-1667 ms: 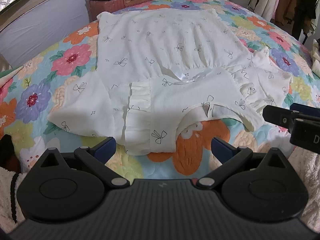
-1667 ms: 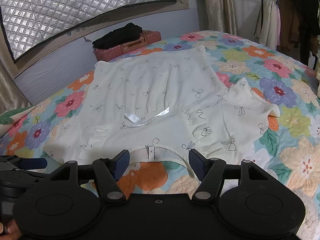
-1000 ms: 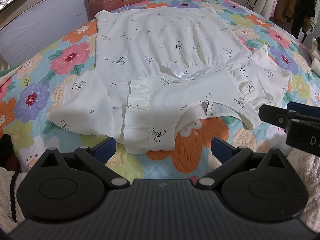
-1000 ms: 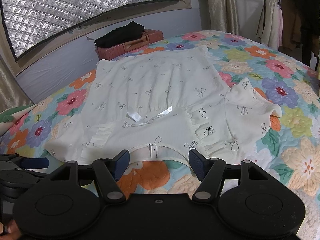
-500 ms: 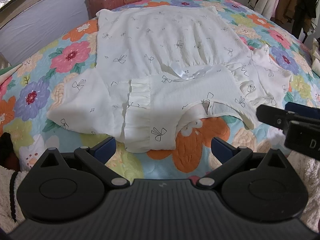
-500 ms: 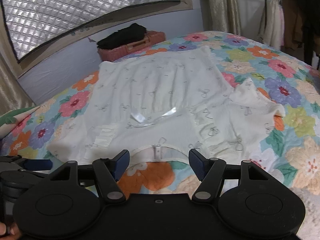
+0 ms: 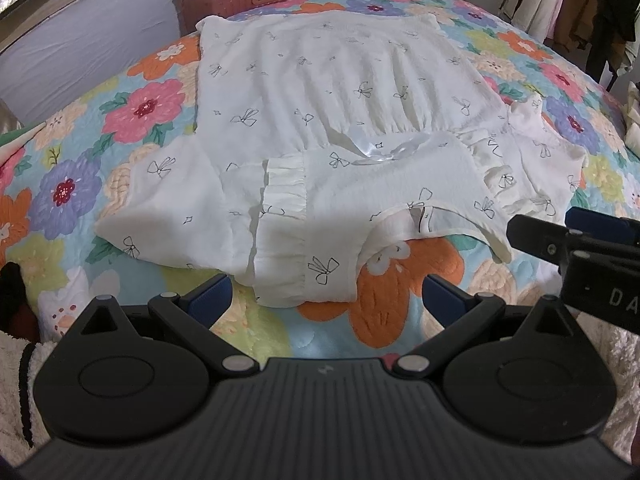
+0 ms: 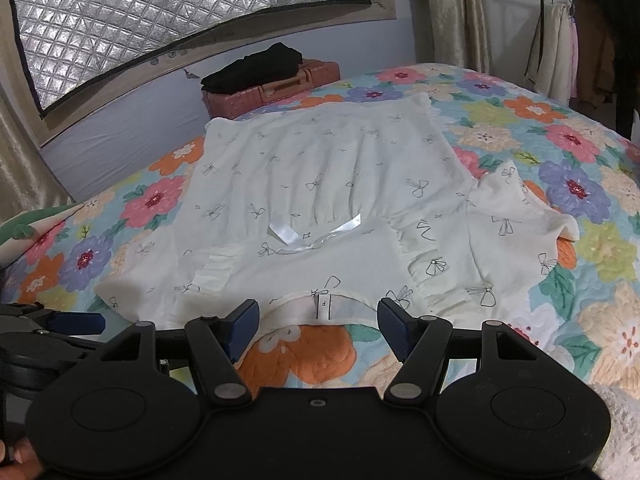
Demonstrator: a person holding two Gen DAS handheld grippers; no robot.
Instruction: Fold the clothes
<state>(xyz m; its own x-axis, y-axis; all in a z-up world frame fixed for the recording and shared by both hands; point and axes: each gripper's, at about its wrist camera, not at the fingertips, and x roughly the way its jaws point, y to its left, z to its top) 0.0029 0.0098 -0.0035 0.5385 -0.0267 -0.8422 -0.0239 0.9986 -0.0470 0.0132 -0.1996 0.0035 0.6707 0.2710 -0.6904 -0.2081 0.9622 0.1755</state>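
A white dress with small black bow prints (image 7: 340, 92) (image 8: 320, 184) lies flat on the floral bedspread (image 7: 132, 108), neckline toward me and hem at the far side. A white satin ribbon (image 8: 312, 236) lies across its waist. Both short sleeves are spread out to the sides. My left gripper (image 7: 326, 296) is open and empty, just short of the left shoulder and its ruffle. My right gripper (image 8: 318, 320) is open and empty, its jaws on either side of the neckline and label. The right gripper also shows in the left wrist view (image 7: 576, 236).
A pink suitcase (image 8: 276, 84) with folded black clothes (image 8: 252, 66) on it stands beyond the bed's far edge, under a foil-covered window (image 8: 180, 12). Hanging clothes (image 8: 580, 44) are at the far right. A fluffy cream fabric (image 7: 16, 380) lies at the near edge.
Both grippers have shifted only slightly while staying open. The right wrist view has drawn back and up a little. The dress has not moved.
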